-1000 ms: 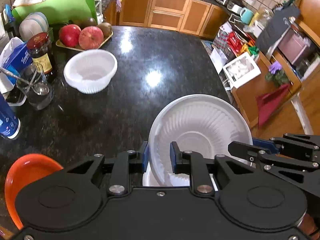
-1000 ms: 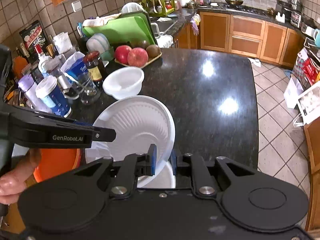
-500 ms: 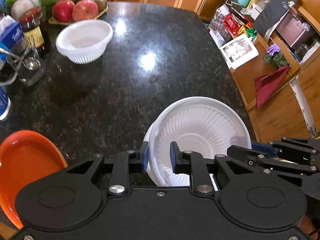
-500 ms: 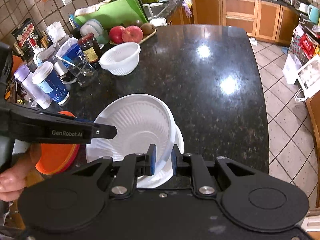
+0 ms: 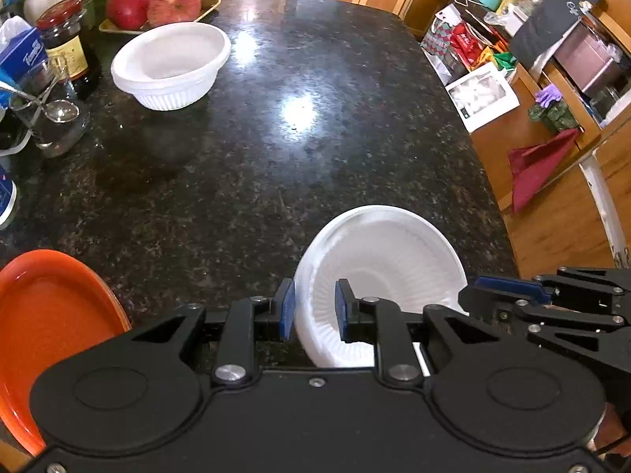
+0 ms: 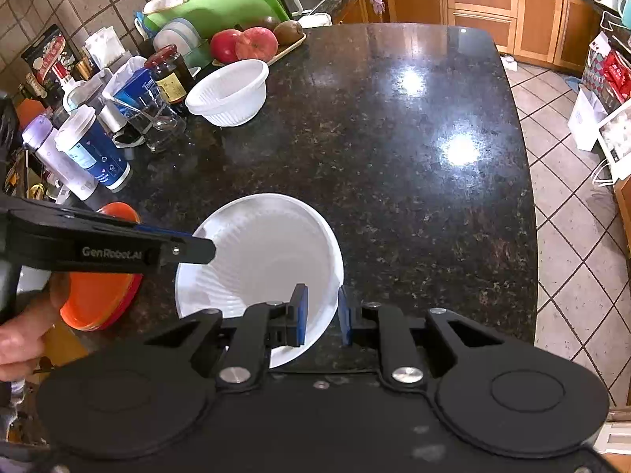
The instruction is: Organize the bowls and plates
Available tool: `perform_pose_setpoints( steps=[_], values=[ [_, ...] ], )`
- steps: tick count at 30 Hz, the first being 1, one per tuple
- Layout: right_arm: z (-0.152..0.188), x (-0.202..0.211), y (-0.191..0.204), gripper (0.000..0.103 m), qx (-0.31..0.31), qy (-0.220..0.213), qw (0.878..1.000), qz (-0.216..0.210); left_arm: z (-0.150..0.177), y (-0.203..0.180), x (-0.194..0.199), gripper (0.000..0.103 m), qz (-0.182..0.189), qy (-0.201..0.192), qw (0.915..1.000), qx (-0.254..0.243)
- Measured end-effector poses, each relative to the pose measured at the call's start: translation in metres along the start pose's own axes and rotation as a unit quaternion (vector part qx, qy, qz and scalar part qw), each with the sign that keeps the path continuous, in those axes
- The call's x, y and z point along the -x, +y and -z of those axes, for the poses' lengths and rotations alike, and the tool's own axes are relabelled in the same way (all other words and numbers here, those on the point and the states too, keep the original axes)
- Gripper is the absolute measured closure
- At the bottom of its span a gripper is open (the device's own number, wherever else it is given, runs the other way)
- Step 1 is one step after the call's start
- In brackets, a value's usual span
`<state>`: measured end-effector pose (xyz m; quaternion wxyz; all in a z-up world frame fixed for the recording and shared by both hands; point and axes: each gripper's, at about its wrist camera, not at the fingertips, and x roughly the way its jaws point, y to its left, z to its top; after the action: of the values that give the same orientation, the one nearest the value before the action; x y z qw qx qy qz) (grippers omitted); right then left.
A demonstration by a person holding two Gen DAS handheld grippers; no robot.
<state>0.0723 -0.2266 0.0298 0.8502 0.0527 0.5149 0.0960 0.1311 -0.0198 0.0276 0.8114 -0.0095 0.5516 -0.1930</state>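
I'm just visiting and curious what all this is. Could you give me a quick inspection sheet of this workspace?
Surface: dark speckled counter, glossy, with light glare.
Job's things: white plate near the front edge; white bowl further back; orange plates stacked at the left.
Clutter: fruit tray, dark jar, glass with a spoon, and bottles along the left side.
Grippers: left gripper and right gripper each grip the white plate by opposite rims.
Cables: nothing seen.
Surroundings: wooden cabinets, tiled floor.
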Motion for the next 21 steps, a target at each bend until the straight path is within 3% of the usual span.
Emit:
perform_pose_setpoints(
  steps=[10,21],
  values=[
    [-0.009,-0.005,-0.005,0.083,0.013,-0.002,1.0,-0.008,-0.003,0.001,0.006,0.075,-0.009,-0.011,0.9998,0.016],
    [-0.029,-0.012,-0.005,0.083,0.04,-0.006,0.999,-0.027,-0.011,-0.002,0.008,0.075,-0.059,-0.052,0.9967,0.022]
  ],
)
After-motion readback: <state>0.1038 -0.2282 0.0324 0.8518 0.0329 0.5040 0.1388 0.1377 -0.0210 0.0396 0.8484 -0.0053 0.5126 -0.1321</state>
